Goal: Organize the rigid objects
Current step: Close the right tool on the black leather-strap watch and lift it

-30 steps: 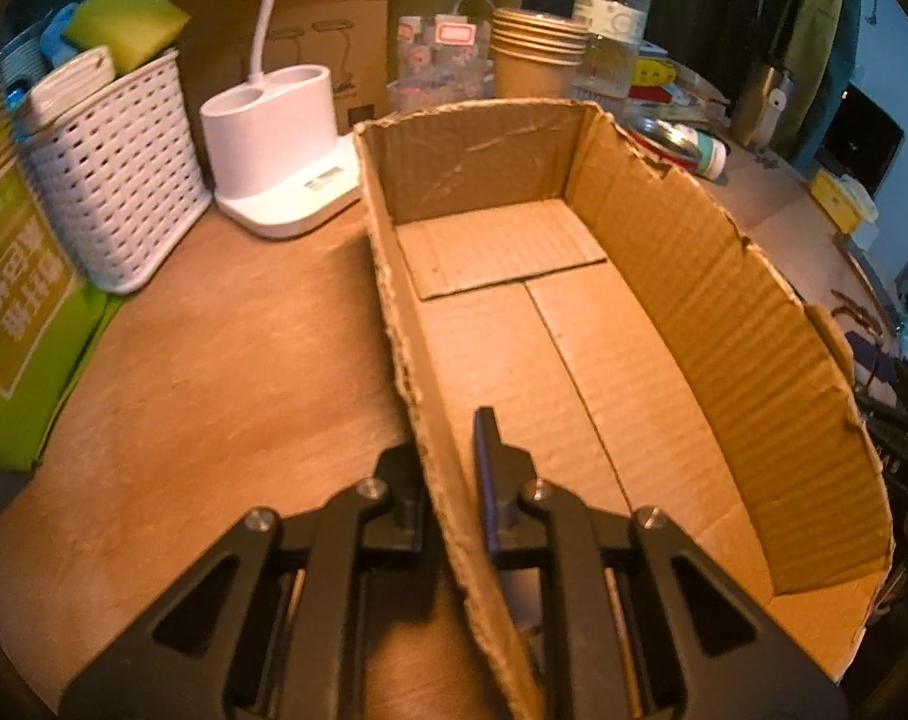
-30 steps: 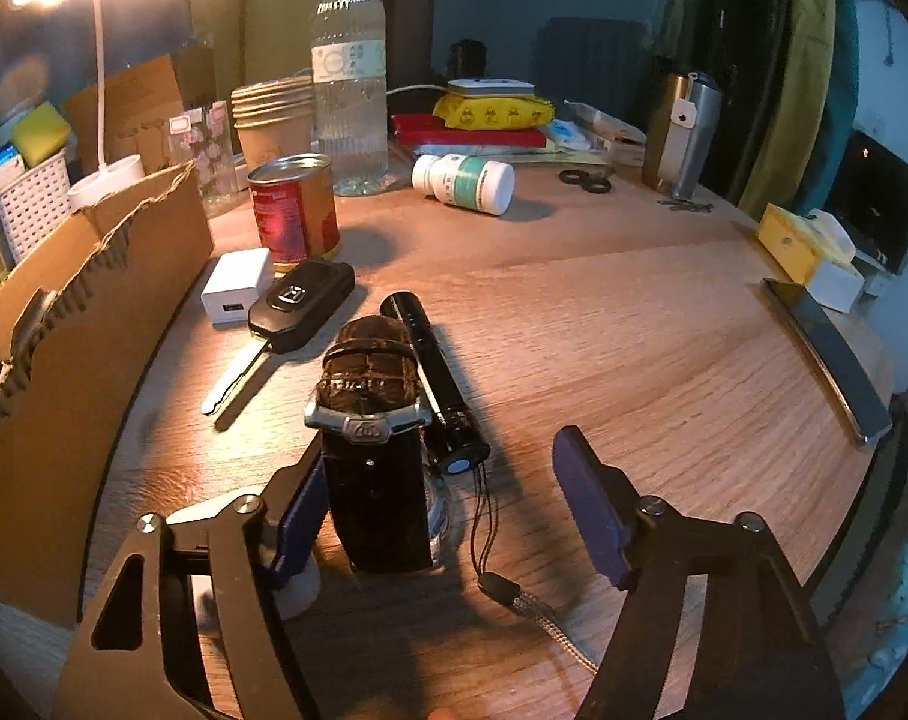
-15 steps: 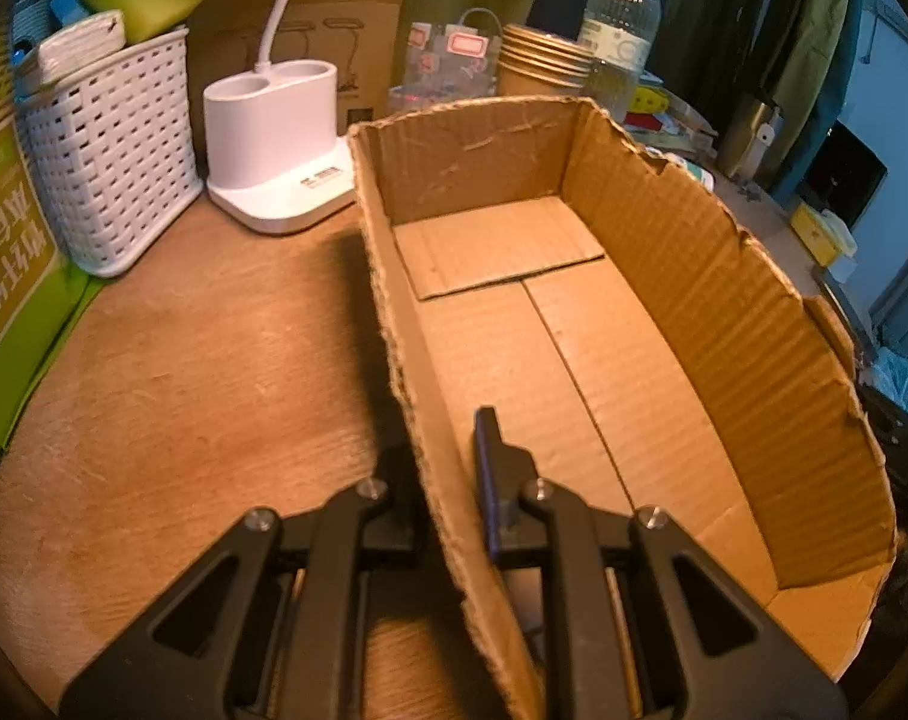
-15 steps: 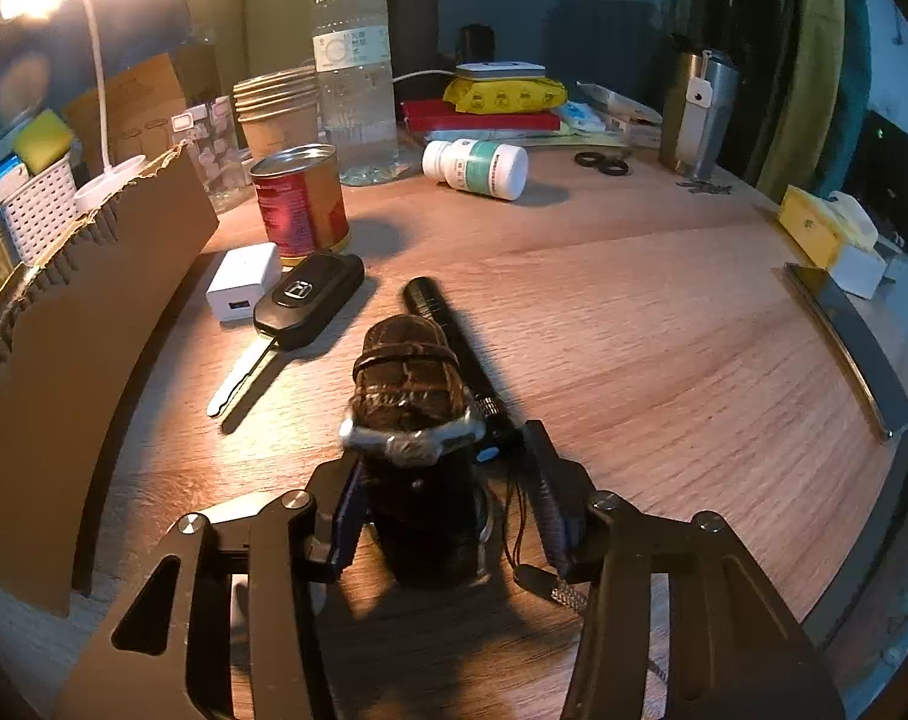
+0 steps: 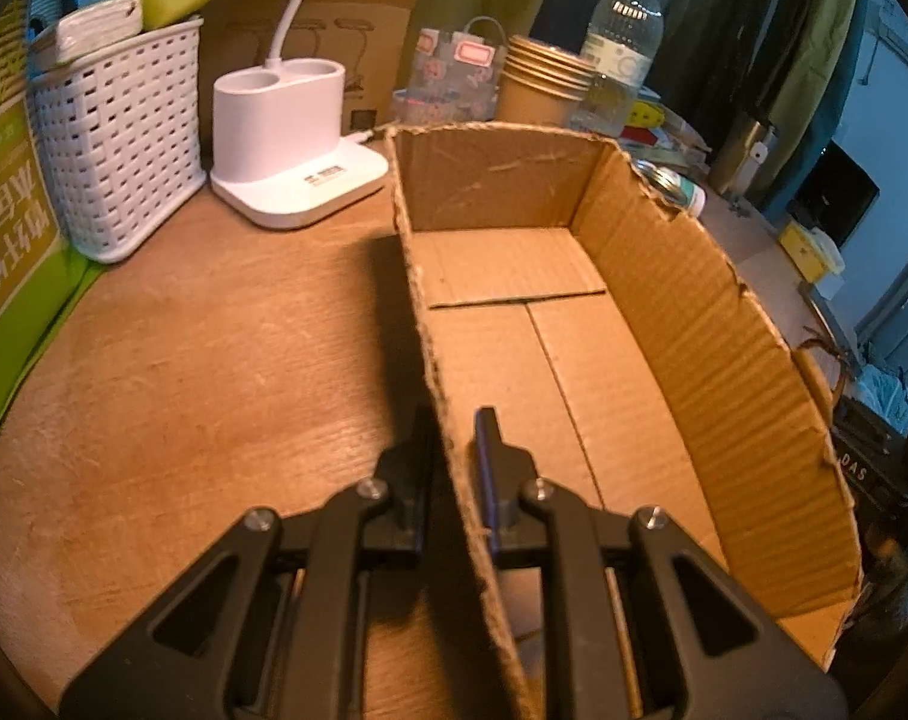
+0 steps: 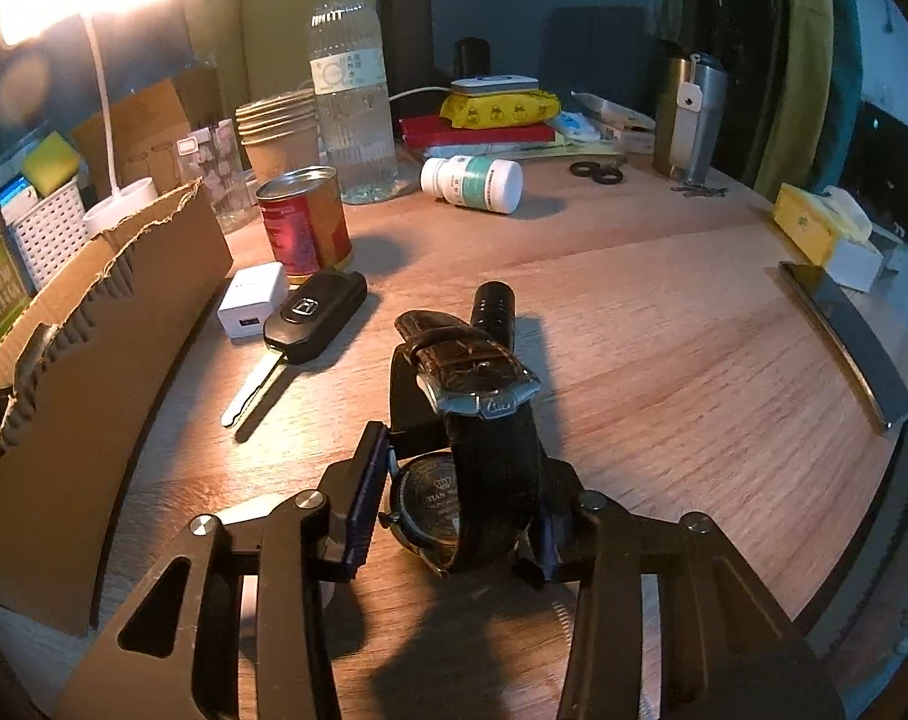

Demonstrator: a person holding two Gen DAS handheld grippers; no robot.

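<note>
Two items, flashlight (image 6: 494,307), car key (image 6: 309,324), flank watch (image 6: 475,420).

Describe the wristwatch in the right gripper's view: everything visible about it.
The wristwatch has a dark, glossy, crocodile-textured leather strap looped closed with a silver metal clasp on top. Its round case lies dial-down on the wooden table, engraved caseback showing. It sits between the jaws of the right gripper, which are closing on the case. A black flashlight lies just behind it.

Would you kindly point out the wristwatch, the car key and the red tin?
wristwatch (image 6: 490,384), right wrist view, on the strap buckle.
car key (image 6: 312,315), right wrist view, on the black fob.
red tin (image 6: 303,225), right wrist view, on its side label.
</note>
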